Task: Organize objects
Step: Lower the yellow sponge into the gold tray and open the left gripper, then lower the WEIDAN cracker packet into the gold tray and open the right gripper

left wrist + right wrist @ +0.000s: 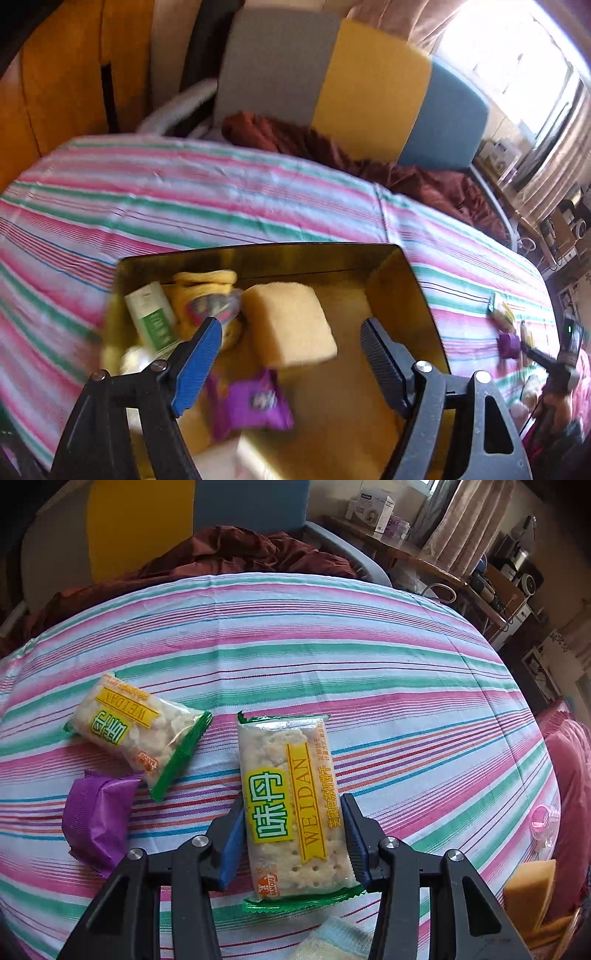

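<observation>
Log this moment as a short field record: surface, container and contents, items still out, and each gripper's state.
surface: striped cloth
container: gold tin, open
in tin: yellow sponge, purple packet, green-and-white box, other items too blurred to name
still out: second cracker pack, purple wrapper
left gripper: open, above the tin, holding nothing
right gripper: fingers on both sides of cracker pack, closed on it

I read this as a home bedroom. A striped bedsheet (332, 657) covers the bed, with a crumpled maroon blanket (229, 554) against a grey, yellow and blue headboard (369, 81). Curtains (469, 528) hang at a bright window (509, 74) beside a cluttered wooden desk (417, 561).
</observation>
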{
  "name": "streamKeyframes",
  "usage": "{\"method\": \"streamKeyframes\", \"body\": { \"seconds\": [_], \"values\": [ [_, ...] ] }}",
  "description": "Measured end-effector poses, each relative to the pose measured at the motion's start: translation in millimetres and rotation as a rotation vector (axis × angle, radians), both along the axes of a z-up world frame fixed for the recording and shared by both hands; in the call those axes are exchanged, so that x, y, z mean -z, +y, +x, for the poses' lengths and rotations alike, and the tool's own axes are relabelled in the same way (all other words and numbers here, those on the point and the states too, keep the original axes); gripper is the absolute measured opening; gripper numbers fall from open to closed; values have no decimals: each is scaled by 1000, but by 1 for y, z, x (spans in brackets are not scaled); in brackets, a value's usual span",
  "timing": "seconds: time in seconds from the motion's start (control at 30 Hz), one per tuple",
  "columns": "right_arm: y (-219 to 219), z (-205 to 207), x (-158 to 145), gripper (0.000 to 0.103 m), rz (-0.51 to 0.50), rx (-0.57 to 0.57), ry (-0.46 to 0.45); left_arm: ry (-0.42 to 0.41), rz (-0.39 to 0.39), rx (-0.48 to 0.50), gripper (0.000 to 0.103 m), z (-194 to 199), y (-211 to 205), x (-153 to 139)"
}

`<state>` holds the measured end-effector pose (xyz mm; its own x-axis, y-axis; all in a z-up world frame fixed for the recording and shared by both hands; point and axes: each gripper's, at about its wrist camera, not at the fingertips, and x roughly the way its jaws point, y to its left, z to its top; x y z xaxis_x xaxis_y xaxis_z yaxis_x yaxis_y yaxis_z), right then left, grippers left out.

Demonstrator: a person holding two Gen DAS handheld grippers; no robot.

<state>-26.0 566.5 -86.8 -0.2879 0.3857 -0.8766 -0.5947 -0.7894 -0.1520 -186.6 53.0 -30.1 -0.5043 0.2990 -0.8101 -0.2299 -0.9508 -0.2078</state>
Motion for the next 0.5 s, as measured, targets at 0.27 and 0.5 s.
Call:
{"method": "streamKeyframes", "body": {
  "seconds": [0.27, 0.5],
  "values": [
    [-34, 5, -50, 49, -25, -97, 233, 76, 61, -81, 78, 69, -61, -17],
    [-148, -13, -103, 49, -156, -401, 343, 66, 96, -152, 78, 101, -98, -7]
  ]
}}
